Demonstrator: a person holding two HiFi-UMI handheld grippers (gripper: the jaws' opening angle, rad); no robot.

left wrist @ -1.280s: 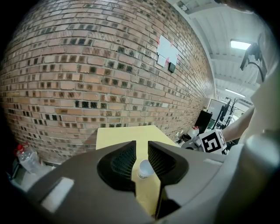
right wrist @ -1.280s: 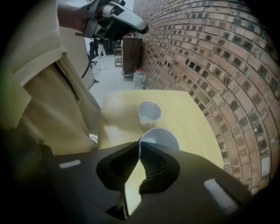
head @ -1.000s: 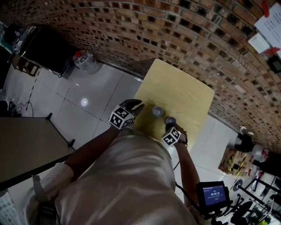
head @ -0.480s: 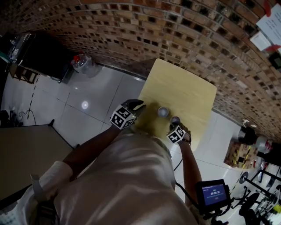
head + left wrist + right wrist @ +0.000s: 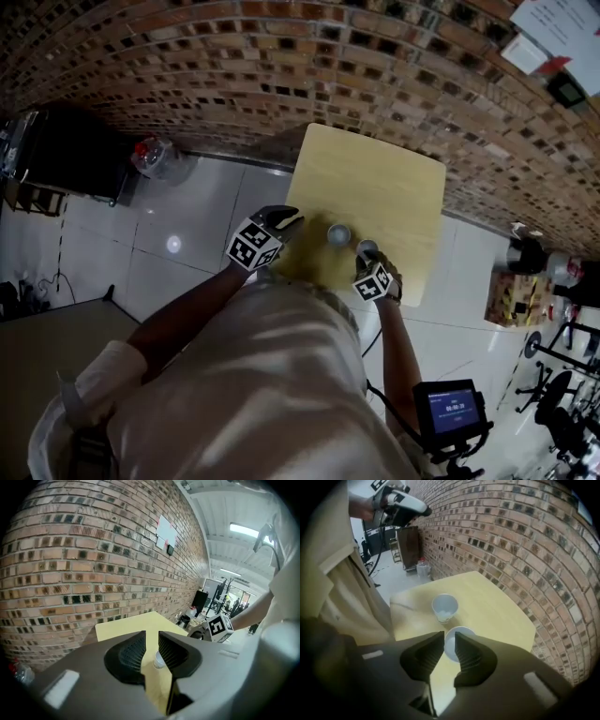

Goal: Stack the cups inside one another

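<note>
Two white cups stand side by side on the yellow table [image 5: 394, 187]: the left cup [image 5: 337, 234] [image 5: 444, 607] [image 5: 159, 659] and the right cup [image 5: 367, 248] [image 5: 457, 644]. My right gripper [image 5: 368, 262] [image 5: 449, 639] points steeply down over the right cup's near rim. Its jaws have just been opening; they stand a little apart, and the pads do not press on the cup. My left gripper [image 5: 286, 221] [image 5: 151, 637] hovers at the table's left edge, slightly open with nothing in it. The left cup shows through its gap, further off.
A brick wall [image 5: 281, 56] runs behind the table. Tiled floor [image 5: 187, 216] surrounds it, with a dark cabinet [image 5: 66, 150] and a plastic jug [image 5: 155, 155] at the left. At the lower right are a small screen device [image 5: 450, 408] and clutter [image 5: 525, 281].
My right gripper has rolled and lifted slightly at the right cup. Both cups stay where they were, and the left gripper has barely moved.
</note>
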